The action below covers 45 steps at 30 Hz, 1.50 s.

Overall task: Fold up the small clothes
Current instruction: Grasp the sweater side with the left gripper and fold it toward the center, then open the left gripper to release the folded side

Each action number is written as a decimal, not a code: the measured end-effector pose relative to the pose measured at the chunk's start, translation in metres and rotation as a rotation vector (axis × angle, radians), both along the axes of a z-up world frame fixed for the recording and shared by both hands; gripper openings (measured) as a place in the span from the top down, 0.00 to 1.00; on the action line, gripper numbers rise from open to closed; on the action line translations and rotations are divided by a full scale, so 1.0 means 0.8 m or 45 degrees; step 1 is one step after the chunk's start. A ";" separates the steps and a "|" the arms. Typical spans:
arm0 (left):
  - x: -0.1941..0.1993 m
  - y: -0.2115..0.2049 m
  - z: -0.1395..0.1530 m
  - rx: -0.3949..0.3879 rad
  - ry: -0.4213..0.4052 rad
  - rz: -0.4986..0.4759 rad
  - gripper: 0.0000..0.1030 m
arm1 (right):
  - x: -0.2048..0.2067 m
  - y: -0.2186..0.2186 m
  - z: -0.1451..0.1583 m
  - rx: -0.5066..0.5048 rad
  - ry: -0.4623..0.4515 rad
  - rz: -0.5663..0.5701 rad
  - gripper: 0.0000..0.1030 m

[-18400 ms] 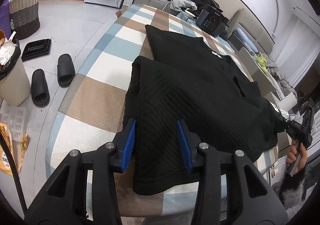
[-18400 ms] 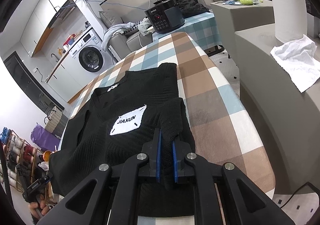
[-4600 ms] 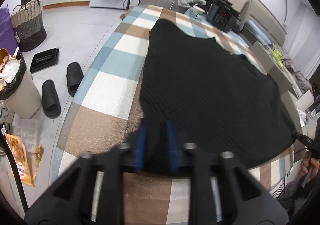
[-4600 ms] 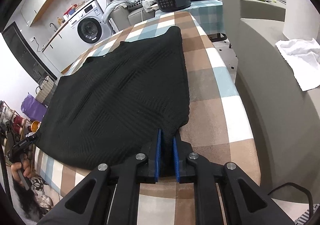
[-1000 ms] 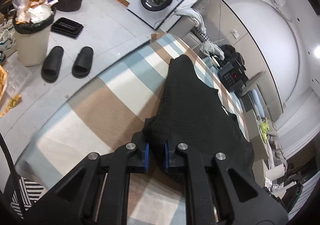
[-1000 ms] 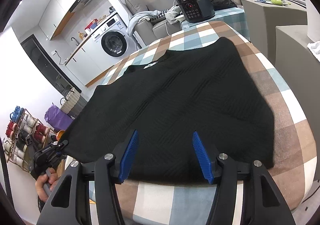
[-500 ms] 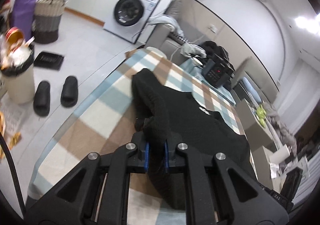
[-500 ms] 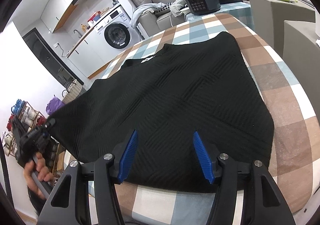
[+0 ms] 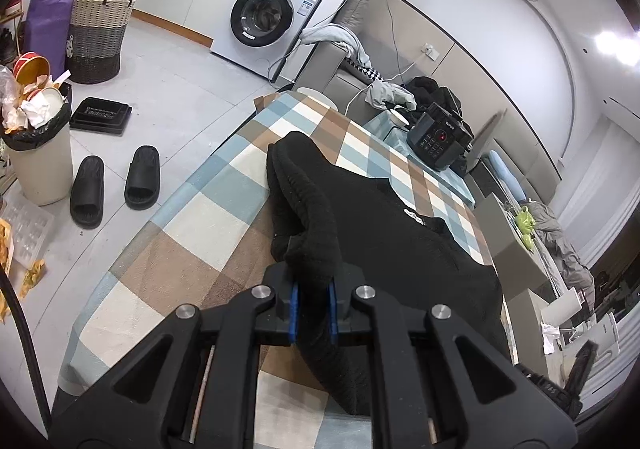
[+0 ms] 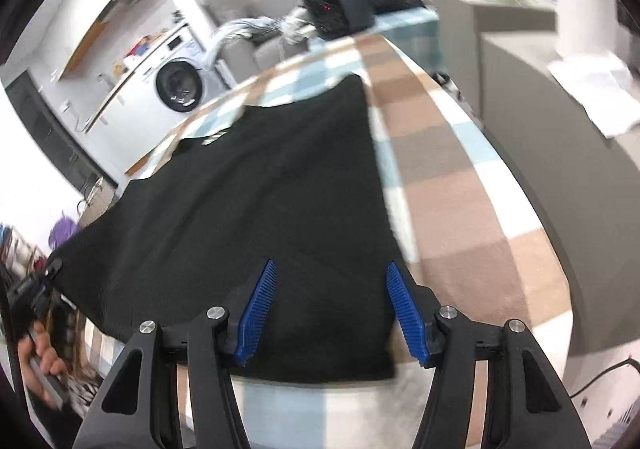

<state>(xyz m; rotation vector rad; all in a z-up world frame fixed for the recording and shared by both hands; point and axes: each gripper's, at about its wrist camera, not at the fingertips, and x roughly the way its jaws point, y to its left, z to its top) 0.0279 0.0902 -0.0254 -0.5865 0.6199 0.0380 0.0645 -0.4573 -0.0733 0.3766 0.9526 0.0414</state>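
garment: we see a black knit sweater [image 9: 400, 245] lying on the checked tablecloth [image 9: 188, 249], spread over most of the table top, with a white neck label [image 9: 414, 215] showing near its collar.
left gripper: our left gripper [image 9: 311, 303] has its blue pads pressed together on a bunched edge of the black knit sweater, and the cloth rises off the table in a thick roll that runs away from the pads.
right gripper: our right gripper [image 10: 332, 309] stands spread, its blue pads [image 10: 260, 301] apart over the near hem of the black knit sweater [image 10: 260, 217], with cloth seen between them but nothing pinched; this view is blurred.
other hand in view: in the right wrist view we see a hand [image 10: 38, 361] at the lower left, holding the handle of the other tool beside the sweater's lifted corner.
table: the checked tablecloth [image 10: 452, 209] is bare along the right side of the sweater and at the near edge.
far end of table: a black cooker with a red light [image 9: 438, 141] sits past the sweater.
floor: a pair of black slippers [image 9: 116, 185] lies beside a full white waste bin [image 9: 38, 153], near a black tray [image 9: 100, 115].
background: a washing machine [image 9: 268, 27] stands against the wall, with a woven laundry basket [image 9: 98, 37] to its left.
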 end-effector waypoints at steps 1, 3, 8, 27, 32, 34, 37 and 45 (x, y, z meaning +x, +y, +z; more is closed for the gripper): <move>0.000 0.000 0.000 -0.003 -0.002 -0.004 0.92 | 0.001 0.006 -0.003 -0.039 0.011 0.026 0.61; 0.003 -0.003 0.004 0.001 -0.007 -0.015 0.92 | 0.002 0.026 -0.005 -0.161 0.009 0.089 0.73; 0.008 -0.024 0.023 0.039 -0.048 -0.087 0.92 | 0.001 0.012 -0.001 -0.123 0.014 0.043 0.72; 0.056 -0.282 -0.061 0.180 0.204 -0.718 0.92 | 0.001 0.054 0.038 -0.073 -0.090 0.158 0.57; 0.054 -0.276 -0.089 0.115 0.284 -0.741 0.91 | 0.014 0.075 0.035 -0.072 -0.070 0.202 0.57; 0.047 -0.269 -0.087 0.091 0.278 -0.766 0.80 | 0.021 0.083 0.035 -0.061 -0.070 0.219 0.56; 0.028 -0.252 -0.072 0.056 0.253 -0.786 0.56 | 0.024 0.093 0.036 -0.013 -0.070 0.236 0.56; -0.007 -0.172 -0.041 0.037 0.155 -0.627 0.43 | 0.034 0.123 0.022 0.147 -0.016 0.302 0.56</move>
